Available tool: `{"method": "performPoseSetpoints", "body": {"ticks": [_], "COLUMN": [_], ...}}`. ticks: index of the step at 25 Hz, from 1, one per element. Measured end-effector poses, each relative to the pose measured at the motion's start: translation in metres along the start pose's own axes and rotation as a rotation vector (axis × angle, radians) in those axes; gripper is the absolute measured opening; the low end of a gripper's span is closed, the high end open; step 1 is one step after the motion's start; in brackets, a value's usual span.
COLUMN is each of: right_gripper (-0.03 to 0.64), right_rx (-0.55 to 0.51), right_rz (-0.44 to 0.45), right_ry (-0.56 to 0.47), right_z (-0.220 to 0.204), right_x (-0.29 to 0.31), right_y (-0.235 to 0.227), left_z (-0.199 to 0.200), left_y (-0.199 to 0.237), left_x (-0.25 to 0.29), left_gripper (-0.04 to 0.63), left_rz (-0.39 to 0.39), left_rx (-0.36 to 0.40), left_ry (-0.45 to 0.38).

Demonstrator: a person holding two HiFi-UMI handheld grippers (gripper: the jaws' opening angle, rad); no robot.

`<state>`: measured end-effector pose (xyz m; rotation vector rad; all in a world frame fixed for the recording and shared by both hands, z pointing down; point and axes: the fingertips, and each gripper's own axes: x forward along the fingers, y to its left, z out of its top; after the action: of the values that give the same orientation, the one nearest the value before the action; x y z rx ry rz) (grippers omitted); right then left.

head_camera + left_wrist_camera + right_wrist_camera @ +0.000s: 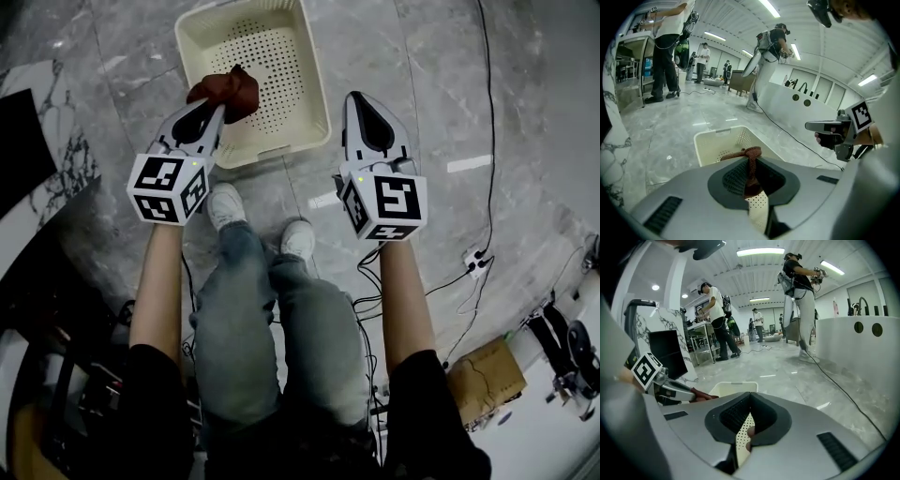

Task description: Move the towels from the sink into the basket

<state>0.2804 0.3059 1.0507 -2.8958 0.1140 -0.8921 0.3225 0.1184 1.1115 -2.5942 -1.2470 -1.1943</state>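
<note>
Your left grey-and-white two-jaw gripper [217,111] tilted down, jaws pinching a rust-brown towel [230,91], your right grey-and-white gripper [354,97] alongside, jaws together, empty, both forearms [159,281] outstretched

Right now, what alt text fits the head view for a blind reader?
The left hand-held gripper holds a dark red towel over the near left corner of a cream perforated basket on a grey marble floor. The right hand-held gripper, shut and empty, is beside the basket's right rim; the person's legs and white shoes show below.

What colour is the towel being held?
Reddish-brown. The towel shows best in the head view.
</note>
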Motion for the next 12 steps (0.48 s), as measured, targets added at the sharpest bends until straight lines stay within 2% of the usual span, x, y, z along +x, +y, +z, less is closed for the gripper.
{"method": "performPoseSetpoints", "body": {"ticks": [6,12], "right_gripper": [0.015,0.015], "right_rx": [-0.003,0.002], "right_rz": [-0.006,-0.016], "right_ry": [-0.003,-0.012], "right_z": [-0.037,-0.039], "right_x": [0.025,0.028], "right_y": [-0.012,-0.018], "left_z": [-0.030,-0.035], "left_y": [0.008,0.008], "left_x": [0.040,0.053], "left_gripper": [0.055,0.178], "left_rz": [-0.013,-0.039], "left_rx": [0.034,0.043], "left_ry": [0.017,0.029]}}
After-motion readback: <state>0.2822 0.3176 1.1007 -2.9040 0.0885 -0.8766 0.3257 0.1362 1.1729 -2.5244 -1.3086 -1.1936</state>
